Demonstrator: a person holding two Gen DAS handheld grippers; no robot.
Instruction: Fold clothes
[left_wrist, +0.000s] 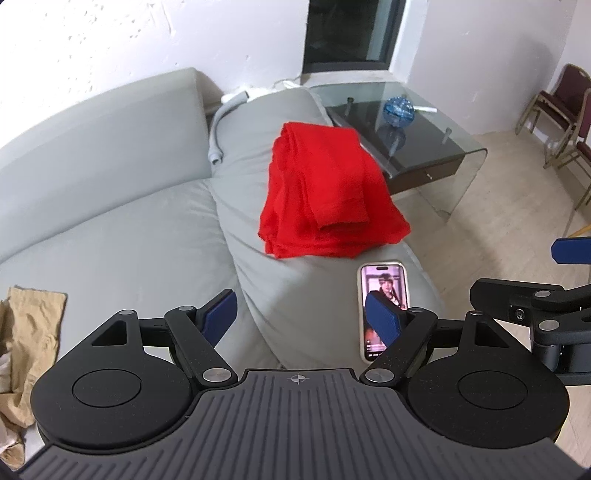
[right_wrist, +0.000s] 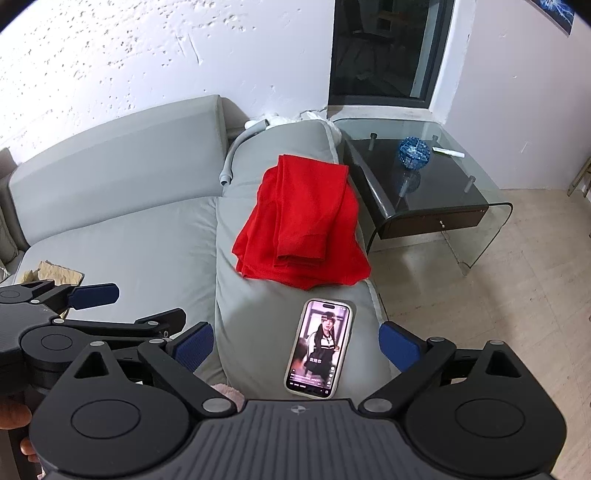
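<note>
The folded red garment (left_wrist: 328, 192) lies on the grey sofa's (left_wrist: 110, 206) right-hand cushion, a lit phone (right_wrist: 319, 347) just near of it. Both tongs hang above, the left gripper (left_wrist: 301, 319) and right gripper (right_wrist: 297, 345) spread wide, gripping nothing. Beige clothes (left_wrist: 29, 332) wait far left.

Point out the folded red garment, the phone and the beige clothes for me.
folded red garment (left_wrist: 328, 192): left wrist view, middle of the top fold.
phone (right_wrist: 320, 347): right wrist view, centre of its lit screen.
beige clothes (left_wrist: 31, 332): left wrist view, crumpled middle.

The left gripper (left_wrist: 301, 317) and right gripper (right_wrist: 297, 345) fill the lower frame side by side, jaws wide apart, nothing between them.
</note>
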